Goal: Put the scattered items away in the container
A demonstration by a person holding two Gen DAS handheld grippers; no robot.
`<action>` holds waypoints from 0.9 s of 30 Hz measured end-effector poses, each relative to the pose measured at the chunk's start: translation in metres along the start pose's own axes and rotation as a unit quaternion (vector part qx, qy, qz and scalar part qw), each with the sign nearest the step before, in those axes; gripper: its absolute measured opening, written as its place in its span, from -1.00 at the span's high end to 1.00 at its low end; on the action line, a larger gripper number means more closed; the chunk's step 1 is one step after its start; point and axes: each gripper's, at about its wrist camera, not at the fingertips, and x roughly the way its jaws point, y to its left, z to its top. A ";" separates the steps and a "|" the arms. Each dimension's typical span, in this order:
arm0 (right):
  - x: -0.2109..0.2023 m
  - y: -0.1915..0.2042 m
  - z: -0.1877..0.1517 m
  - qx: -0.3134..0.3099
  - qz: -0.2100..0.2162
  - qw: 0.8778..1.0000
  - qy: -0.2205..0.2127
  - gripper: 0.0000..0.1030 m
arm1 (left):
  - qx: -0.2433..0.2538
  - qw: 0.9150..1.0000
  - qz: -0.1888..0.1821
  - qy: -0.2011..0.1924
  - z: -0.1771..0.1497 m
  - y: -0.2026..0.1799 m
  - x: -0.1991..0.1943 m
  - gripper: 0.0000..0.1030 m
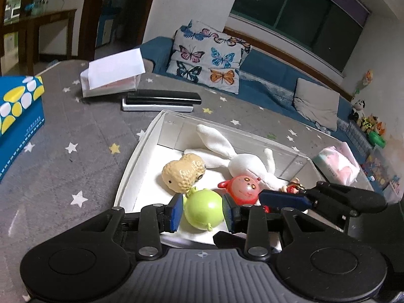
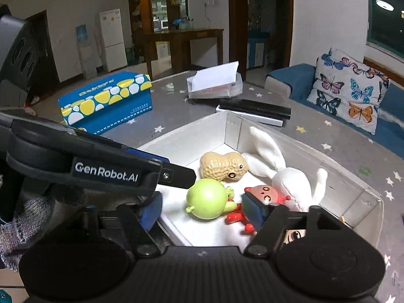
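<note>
A white open box [image 1: 141,156] [image 2: 303,149] sits on the grey star-patterned table. Inside lie a tan peanut toy [image 1: 183,175] [image 2: 222,168], a white rabbit plush [image 1: 242,162] [image 2: 290,179], a red round-faced toy [image 1: 243,189] [image 2: 267,193] and a green round toy [image 1: 204,209] [image 2: 205,198]. My left gripper [image 1: 203,213] [image 2: 180,168] hovers open over the box's near end. The green toy shows between its pads but rests on the box floor beyond the tips. My right gripper [image 2: 202,210] is open above the box, and its right pad [image 2: 252,209] covers part of the red toy.
A blue tissue box [image 1: 20,111] [image 2: 106,103] stands at the left. Behind the white box lie stacked black cases [image 1: 161,99] [image 2: 255,112] and a clear box with white paper [image 1: 113,75] [image 2: 214,83]. A pink wipes pack [image 1: 338,161] lies right. Beyond the table stands a sofa with a butterfly pillow [image 1: 209,55].
</note>
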 end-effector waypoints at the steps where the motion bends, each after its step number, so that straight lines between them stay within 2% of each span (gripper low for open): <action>1: -0.003 0.002 -0.001 -0.002 -0.004 1.000 -0.004 -0.47 | 0.003 1.000 0.000 -0.003 -0.001 -0.001 -0.003 0.30; 6: -0.021 0.012 -0.007 -0.005 -0.012 1.000 -0.023 -0.57 | 0.019 1.000 0.007 -0.019 -0.009 -0.010 -0.018 0.30; 17: -0.052 0.027 -0.033 0.010 -0.028 0.998 -0.050 -0.76 | 0.036 0.999 0.016 -0.020 -0.037 -0.022 -0.042 0.30; 20: -0.059 0.030 -0.042 0.016 -0.039 0.997 -0.058 -0.93 | 0.041 0.999 0.021 -0.022 -0.045 -0.026 -0.049 0.30; 27: -0.075 0.038 -0.060 0.026 -0.056 0.996 -0.069 -1.00 | 0.052 0.998 0.031 -0.024 -0.064 -0.032 -0.063 0.30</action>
